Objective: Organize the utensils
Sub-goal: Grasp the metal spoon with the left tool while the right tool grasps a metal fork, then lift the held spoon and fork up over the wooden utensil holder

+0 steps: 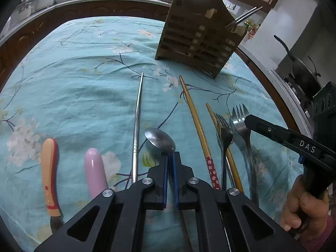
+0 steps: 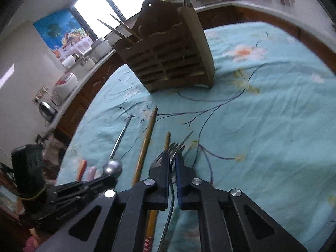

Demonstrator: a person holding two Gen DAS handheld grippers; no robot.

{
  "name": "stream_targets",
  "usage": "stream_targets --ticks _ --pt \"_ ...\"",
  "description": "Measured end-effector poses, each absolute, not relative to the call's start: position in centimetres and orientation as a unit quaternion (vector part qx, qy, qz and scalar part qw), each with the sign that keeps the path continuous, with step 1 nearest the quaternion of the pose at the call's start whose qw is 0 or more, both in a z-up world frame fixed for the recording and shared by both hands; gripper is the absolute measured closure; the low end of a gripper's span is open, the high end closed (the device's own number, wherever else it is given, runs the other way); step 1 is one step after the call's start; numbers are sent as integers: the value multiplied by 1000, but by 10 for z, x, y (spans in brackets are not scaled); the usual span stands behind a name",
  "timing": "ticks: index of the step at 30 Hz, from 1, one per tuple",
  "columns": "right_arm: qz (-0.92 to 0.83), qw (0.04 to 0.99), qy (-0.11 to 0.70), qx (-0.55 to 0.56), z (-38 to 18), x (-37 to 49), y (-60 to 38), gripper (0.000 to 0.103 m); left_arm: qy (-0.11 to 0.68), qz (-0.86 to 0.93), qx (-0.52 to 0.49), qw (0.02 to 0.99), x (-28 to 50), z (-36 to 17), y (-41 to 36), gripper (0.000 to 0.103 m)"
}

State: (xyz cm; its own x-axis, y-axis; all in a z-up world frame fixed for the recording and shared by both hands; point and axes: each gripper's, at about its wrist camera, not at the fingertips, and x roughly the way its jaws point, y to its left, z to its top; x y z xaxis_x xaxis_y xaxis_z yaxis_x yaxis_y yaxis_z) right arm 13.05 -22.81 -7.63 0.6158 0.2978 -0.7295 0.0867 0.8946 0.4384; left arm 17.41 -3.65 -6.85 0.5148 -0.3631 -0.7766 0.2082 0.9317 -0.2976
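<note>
Right claw [image 1: 248,121], lettered "DAS", grips a fork [image 1: 240,121]

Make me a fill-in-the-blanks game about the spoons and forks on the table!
The left gripper is shut on a ____.
The right gripper is shut on a ____.
The wooden holder stands on a tablecloth colored ____.
Beside the orange handle lies a handle colored ____.

Missing words: spoon; fork; blue; pink

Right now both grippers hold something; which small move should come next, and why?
Probably lift the left gripper, shut on the spoon, toward the wooden holder. The right gripper already grips a fork, and other utensils lie close by.
</note>
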Motion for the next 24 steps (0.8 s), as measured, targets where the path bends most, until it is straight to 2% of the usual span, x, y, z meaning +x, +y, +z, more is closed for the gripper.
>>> stream_targets --ticks 24 --pt "60 897 372 231 -27 115 -238 100 393 -171 -123 895 135 -4 -2 102"
